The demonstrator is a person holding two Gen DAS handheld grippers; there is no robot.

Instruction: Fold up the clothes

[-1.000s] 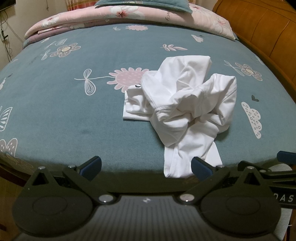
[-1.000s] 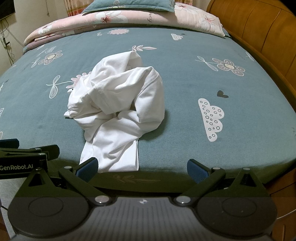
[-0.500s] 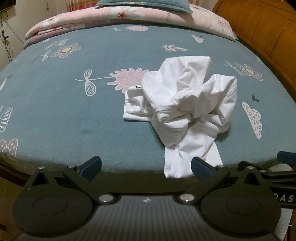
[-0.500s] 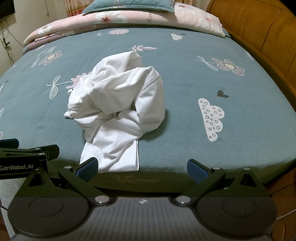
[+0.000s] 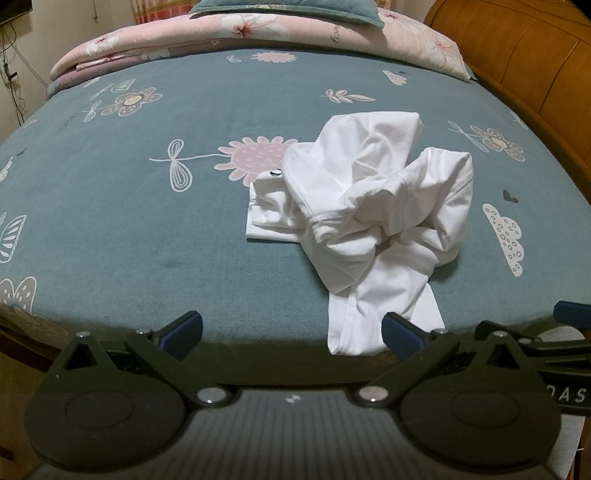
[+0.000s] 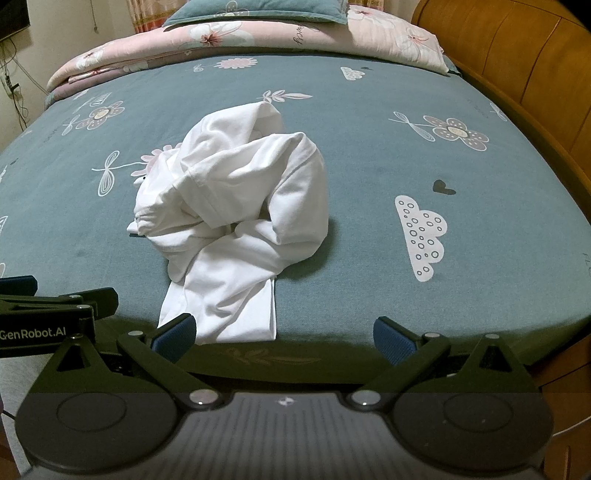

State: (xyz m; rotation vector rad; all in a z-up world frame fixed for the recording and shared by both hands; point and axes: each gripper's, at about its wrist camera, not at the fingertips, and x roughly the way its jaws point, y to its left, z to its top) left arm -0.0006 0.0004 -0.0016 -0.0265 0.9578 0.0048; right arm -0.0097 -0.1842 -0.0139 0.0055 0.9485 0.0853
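Note:
A crumpled white garment (image 5: 373, 218) (image 6: 236, 210) lies in a heap on the teal bed sheet (image 5: 129, 221) (image 6: 369, 155), one end trailing to the near edge of the bed. My left gripper (image 5: 291, 334) stands open at the bed's near edge, its right fingertip just in front of the garment's trailing end. My right gripper (image 6: 284, 336) is open too, its left fingertip by the same trailing end. Neither holds anything. Each gripper shows at the side of the other's view.
A folded pink floral quilt (image 5: 258, 33) (image 6: 229, 37) and a teal pillow (image 6: 258, 11) lie at the head of the bed. A wooden bed frame (image 5: 535, 74) (image 6: 517, 62) runs along the right side. A wall with cables (image 5: 11, 74) is on the left.

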